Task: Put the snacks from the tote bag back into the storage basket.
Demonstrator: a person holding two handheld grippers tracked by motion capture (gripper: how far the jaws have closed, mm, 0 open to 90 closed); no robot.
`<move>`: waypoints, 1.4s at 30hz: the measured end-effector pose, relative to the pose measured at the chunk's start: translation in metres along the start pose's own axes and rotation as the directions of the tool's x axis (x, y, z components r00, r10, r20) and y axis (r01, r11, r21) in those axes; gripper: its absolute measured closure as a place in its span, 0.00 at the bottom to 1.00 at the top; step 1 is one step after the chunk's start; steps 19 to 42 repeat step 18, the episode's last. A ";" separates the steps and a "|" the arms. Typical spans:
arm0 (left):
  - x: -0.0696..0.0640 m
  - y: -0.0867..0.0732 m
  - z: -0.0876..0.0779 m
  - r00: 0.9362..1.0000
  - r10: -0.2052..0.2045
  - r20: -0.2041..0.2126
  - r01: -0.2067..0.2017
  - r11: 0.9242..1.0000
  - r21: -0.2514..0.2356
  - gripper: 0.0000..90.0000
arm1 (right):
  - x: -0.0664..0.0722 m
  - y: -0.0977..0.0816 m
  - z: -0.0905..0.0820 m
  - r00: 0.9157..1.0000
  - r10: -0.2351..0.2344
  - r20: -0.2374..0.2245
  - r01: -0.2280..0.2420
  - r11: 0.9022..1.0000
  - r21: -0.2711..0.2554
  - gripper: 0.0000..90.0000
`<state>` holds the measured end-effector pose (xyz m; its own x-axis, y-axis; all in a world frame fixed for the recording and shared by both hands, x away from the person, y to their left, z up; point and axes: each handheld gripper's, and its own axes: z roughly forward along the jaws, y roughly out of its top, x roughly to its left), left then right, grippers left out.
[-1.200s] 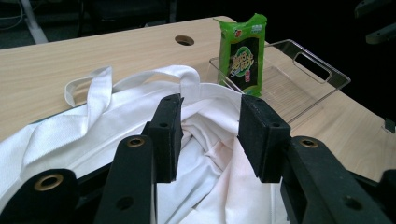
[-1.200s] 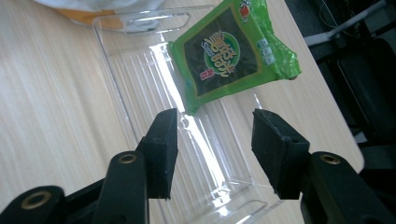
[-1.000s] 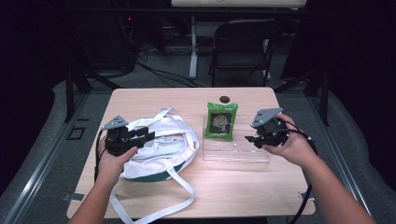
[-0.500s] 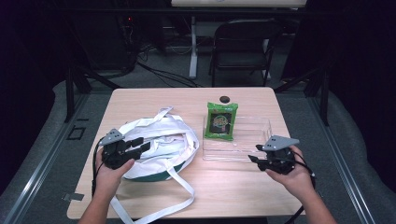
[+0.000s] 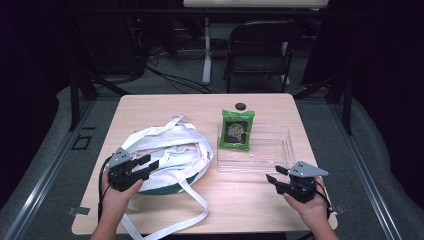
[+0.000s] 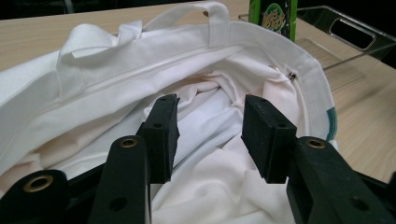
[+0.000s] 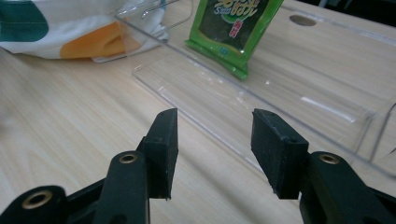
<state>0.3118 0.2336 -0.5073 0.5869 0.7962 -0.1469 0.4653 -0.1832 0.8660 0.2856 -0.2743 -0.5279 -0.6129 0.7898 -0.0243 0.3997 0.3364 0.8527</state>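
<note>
A white cloth bag [image 5: 167, 155] lies crumpled on the left half of the wooden table, its straps trailing toward the front edge. My left gripper [image 5: 149, 164] hovers at the bag's near left rim; its jaws have just been opening and stand apart over the white lining [image 6: 210, 154], gripping nothing. A green snack packet [image 5: 236, 129] leans upright in a clear plastic tray [image 5: 265, 157]. My right gripper [image 5: 275, 174] is low near the tray's front right corner, open, with bare table between its jaws [image 7: 212, 135]. The green packet [image 7: 236, 23] stands beyond them.
A small dark round object [image 5: 241, 105] sits on the table behind the packet. A folding chair [image 5: 260, 50] and cables stand on the floor beyond the far edge. Bare wood [image 5: 240, 200] lies between the two hands at the front.
Both hands have dropped and drawn back toward the front edge. The right gripper left the tray's side for the front right corner; the left slid down the bag's left rim and opened wider.
</note>
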 end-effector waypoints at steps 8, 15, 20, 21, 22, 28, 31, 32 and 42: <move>-0.005 -0.007 0.003 1.000 0.018 0.005 -0.018 1.000 -0.001 0.59 | 0.000 -0.014 0.008 0.998 0.041 -0.041 -0.040 0.999 0.014 0.58; -0.005 -0.010 0.007 1.000 0.027 -0.001 -0.027 0.999 0.020 0.58 | 0.011 -0.015 0.018 0.999 -0.001 -0.051 0.003 0.999 0.032 0.57; -0.004 -0.011 0.008 1.000 0.022 0.000 -0.022 1.000 0.019 0.57 | 0.012 -0.015 0.019 0.999 -0.021 -0.049 0.023 0.999 0.035 0.57; -0.004 -0.011 0.008 1.000 0.022 0.000 -0.022 1.000 0.019 0.57 | 0.012 -0.015 0.019 0.999 -0.021 -0.049 0.023 0.999 0.035 0.57; -0.004 -0.011 0.008 1.000 0.022 0.000 -0.022 1.000 0.019 0.57 | 0.012 -0.015 0.019 0.999 -0.021 -0.049 0.023 0.999 0.035 0.57; -0.004 -0.011 0.008 1.000 0.022 0.000 -0.022 1.000 0.019 0.57 | 0.012 -0.015 0.019 0.999 -0.021 -0.049 0.023 0.999 0.035 0.57; -0.004 -0.011 0.008 1.000 0.022 0.000 -0.022 1.000 0.019 0.57 | 0.012 -0.015 0.019 0.999 -0.021 -0.049 0.023 0.999 0.035 0.57; -0.004 -0.011 0.008 1.000 0.022 0.000 -0.022 1.000 0.019 0.57 | 0.012 -0.015 0.019 0.999 -0.021 -0.049 0.023 0.999 0.035 0.57; -0.004 -0.011 0.008 1.000 0.022 0.000 -0.022 1.000 0.019 0.57 | 0.012 -0.015 0.019 0.999 -0.021 -0.049 0.023 0.999 0.035 0.57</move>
